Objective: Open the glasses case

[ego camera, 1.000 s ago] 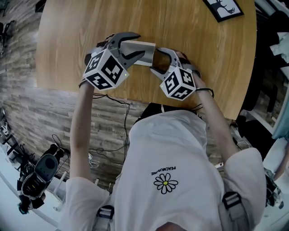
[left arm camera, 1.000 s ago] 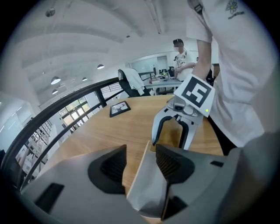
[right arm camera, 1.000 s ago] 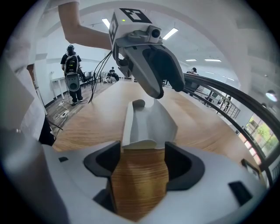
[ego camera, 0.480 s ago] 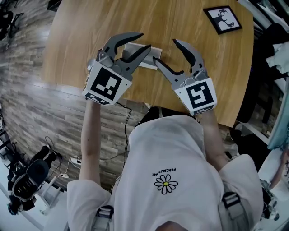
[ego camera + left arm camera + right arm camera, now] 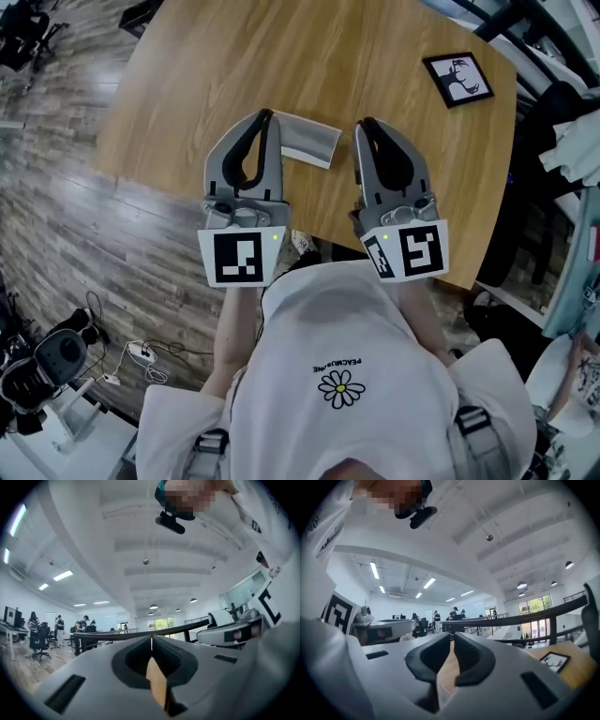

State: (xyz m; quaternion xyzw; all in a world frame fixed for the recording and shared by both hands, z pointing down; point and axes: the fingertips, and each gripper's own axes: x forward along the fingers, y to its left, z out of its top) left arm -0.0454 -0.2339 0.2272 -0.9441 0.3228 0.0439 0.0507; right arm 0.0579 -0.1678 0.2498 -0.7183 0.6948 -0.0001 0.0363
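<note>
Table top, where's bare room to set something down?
The table is bare on its left and far side beyond the glasses case, and between that case and the picture frame. It is crowded only around the case at the near edge.

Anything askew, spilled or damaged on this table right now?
Nothing spilled or damaged. The glasses case lies at a slight slant on the table; the left gripper and right gripper have just closed on nothing, held clear of it.
</note>
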